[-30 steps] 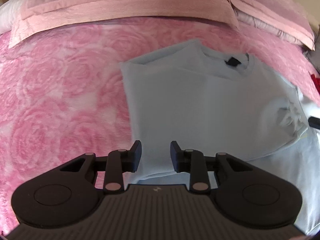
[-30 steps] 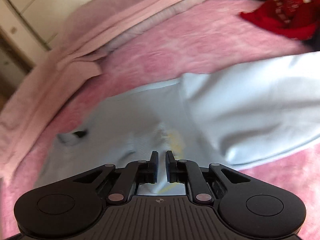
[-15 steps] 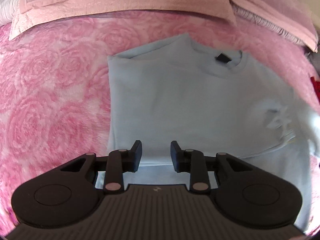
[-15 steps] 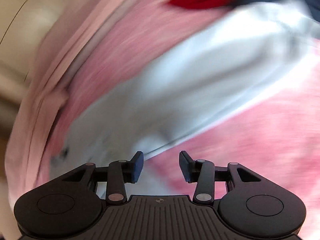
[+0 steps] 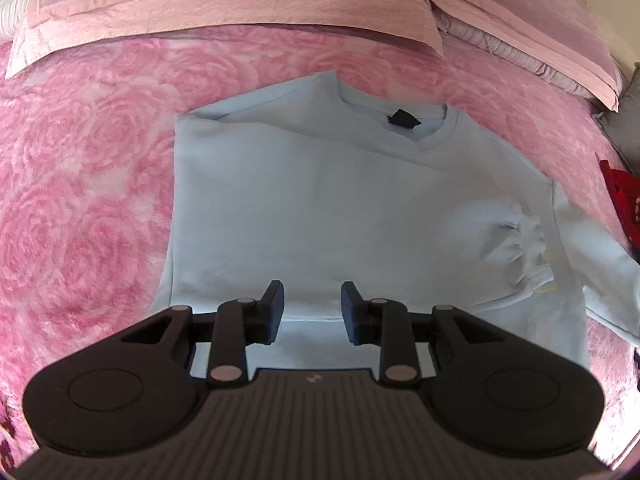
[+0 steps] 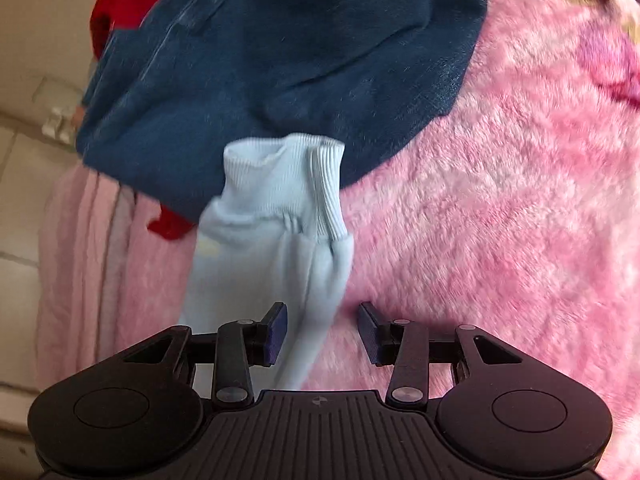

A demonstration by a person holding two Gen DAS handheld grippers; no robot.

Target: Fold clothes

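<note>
Now that the right tongs [image 6: 322, 330] have let go of the folded-in cuff and swung away to the other sleeve, the light blue sweatshirt [image 5: 320, 208] lies half prepared on the bed [image 5: 80, 200]: a second ago those tongs were nearly shut over the body of the garment, and now their jaws stand wide apart, with the outstretched sleeve [image 6: 272, 264] running up between them toward its ribbed cuff [image 6: 288, 184], not yet gripped. One sleeve already lies across the chest, its cuff [image 5: 520, 248] bunched near the garment's right side, while the far sleeve sticks out beyond the body. The sweatshirt lies flat, neckline and dark label [image 5: 403, 118] toward the pillows [image 5: 224, 0]. Over the last second the left tongs [image 5: 312, 308] have drawn back a little so the whole torso shows; their jaws are apart and empty, hovering over the lower hem. I judge the next step to be closing on the second sleeve and carrying it across. Its cuff lies touching a dark navy garment [image 6: 280, 60], with something red [image 6: 168, 226] beneath that, so a careless pinch could drag the neighbour along. Pink rose-patterned fleece covers the bed all round.
</note>
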